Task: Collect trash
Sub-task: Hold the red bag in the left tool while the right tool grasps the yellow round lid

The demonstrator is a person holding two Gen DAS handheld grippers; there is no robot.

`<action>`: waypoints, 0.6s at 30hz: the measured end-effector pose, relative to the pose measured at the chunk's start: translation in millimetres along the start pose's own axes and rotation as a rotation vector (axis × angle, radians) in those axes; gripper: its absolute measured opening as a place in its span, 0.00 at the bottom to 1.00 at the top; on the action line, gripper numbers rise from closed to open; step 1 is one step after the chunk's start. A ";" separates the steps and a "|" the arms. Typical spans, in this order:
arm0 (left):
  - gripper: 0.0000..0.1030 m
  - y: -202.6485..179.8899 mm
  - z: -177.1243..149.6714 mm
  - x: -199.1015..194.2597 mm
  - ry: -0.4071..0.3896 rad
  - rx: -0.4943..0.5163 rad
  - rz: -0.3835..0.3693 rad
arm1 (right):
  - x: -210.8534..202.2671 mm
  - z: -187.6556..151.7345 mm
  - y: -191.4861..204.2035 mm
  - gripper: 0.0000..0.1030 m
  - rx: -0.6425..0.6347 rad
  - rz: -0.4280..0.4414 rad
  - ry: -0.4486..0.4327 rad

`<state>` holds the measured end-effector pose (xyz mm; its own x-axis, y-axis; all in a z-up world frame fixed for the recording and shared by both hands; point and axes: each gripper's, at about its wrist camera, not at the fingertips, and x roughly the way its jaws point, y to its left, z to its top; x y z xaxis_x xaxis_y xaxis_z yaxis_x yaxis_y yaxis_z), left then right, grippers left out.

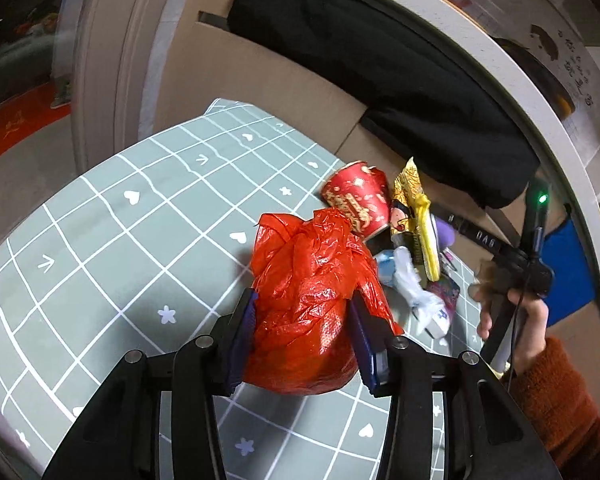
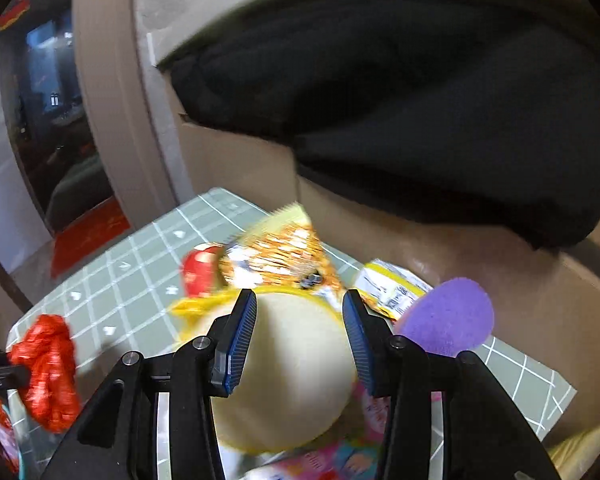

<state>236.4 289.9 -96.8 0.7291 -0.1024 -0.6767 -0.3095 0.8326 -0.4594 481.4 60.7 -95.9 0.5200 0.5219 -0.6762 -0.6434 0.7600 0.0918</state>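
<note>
The left gripper (image 1: 302, 332) has its fingers clamped on a crumpled red bag (image 1: 312, 300), held above the desk (image 1: 100, 240); the bag's lower part is hidden behind the fingers. Just behind it lies a pile of trash: a red cup (image 1: 358, 200), a yellow wrapper (image 1: 414, 208) and a white scrap (image 1: 420, 300), partly covering each other. In the right wrist view, which is blurred, the right gripper (image 2: 300, 344) has its fingers at both sides of a pale round thing (image 2: 296, 368). I cannot tell what it is, or if the pads press on it. A purple shape (image 2: 448, 316) beside it is half hidden. A black cloth (image 2: 420, 100) hangs over a box (image 2: 236, 160) behind.
</note>
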 end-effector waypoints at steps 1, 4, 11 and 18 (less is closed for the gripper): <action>0.44 0.6 0.3 0.7 0.002 -0.003 0.000 | 5.5 -3.5 -4.1 0.42 0.022 0.024 0.034; 0.44 -0.8 1.1 2.3 0.001 -0.006 -0.002 | 9.9 -22.3 -2.1 0.43 0.054 0.116 0.085; 0.44 -7.7 0.4 0.4 -0.001 0.013 -0.028 | -12.3 -63.0 34.8 0.44 -0.047 0.161 0.136; 0.44 -5.7 -1.4 -14.6 -0.028 0.001 -0.026 | -11.8 -84.6 30.7 0.50 -0.034 0.168 0.219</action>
<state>226.7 285.9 -85.1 0.7536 -0.1087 -0.6483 -0.2896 0.8305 -0.4759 407.9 45.1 -146.9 0.2728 0.5401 -0.7962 -0.7304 0.6549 0.1940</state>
